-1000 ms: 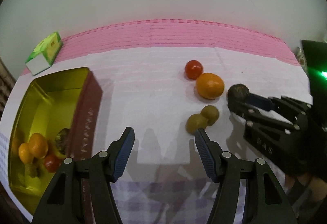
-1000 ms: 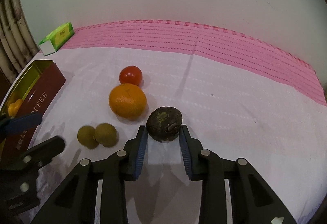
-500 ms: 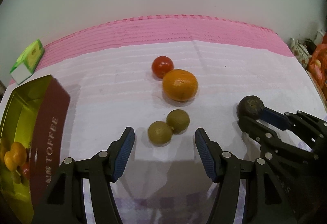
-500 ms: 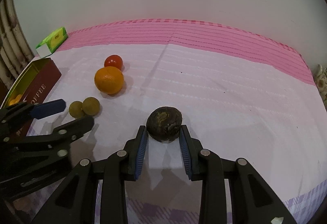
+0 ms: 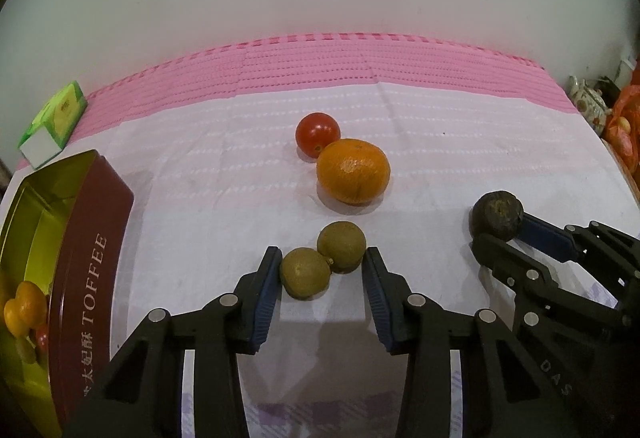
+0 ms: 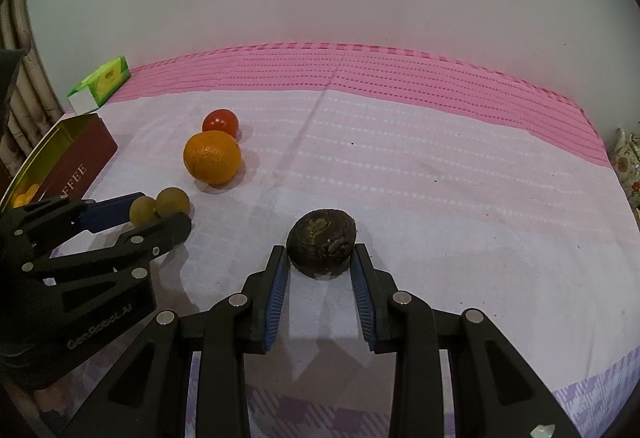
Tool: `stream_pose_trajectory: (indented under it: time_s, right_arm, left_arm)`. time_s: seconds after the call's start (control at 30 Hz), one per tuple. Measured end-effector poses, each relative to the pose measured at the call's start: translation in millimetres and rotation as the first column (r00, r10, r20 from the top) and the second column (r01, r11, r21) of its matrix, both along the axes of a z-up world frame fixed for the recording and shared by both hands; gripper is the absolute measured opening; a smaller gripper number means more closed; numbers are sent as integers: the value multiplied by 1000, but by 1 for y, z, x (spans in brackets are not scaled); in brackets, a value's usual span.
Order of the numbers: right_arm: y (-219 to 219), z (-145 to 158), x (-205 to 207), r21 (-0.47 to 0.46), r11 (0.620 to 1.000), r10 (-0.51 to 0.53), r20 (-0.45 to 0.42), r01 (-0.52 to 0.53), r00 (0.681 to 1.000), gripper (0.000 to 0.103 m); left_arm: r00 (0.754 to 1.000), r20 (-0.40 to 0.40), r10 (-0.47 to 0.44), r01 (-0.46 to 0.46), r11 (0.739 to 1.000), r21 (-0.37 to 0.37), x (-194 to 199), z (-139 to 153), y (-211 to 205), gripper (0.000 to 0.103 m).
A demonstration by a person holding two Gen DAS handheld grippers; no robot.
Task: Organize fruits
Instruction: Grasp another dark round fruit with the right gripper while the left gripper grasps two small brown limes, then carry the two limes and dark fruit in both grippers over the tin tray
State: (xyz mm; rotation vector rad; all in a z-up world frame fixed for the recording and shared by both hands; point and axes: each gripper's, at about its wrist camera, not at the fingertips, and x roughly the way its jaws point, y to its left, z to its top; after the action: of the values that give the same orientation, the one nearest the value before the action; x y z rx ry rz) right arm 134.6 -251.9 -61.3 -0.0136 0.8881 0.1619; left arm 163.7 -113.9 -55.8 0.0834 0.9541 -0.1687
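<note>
My left gripper is shut on two small green-brown fruits that lie side by side on the white cloth; they also show in the right wrist view. My right gripper is shut on a dark brown wrinkled fruit, which also shows at the right of the left wrist view. An orange and a red tomato touch each other just beyond the green fruits. A red toffee tin at the left holds several fruits.
A green and white carton lies at the far left by the pink stripe of the cloth. The white wall stands behind the table. A teapot and an orange bag sit off the right edge.
My left gripper moved forward and closed from wide open onto the two green fruits. My right gripper kept hold of the dark fruit and moved back and to the right.
</note>
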Motion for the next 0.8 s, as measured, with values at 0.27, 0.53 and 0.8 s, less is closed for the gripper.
stream_pose_trajectory:
  time_s: [0.27, 0.53, 0.8]
  right_arm:
    - [2, -1, 0, -7, 1000, -1, 1, 1, 1000, 30]
    - [3, -1, 0, -17, 1000, 0, 2, 1, 1000, 30]
    - [3, 1, 2, -28, 1000, -14, -21, 13, 1000, 29]
  left_arm:
    - [1000, -2, 6, -6, 1000, 4, -5, 2, 5, 42]
    - [1000, 7, 16, -16, 1000, 13, -13, 3, 12, 42]
    - [1000, 6, 28, -28, 999, 25, -16, 3, 15, 42]
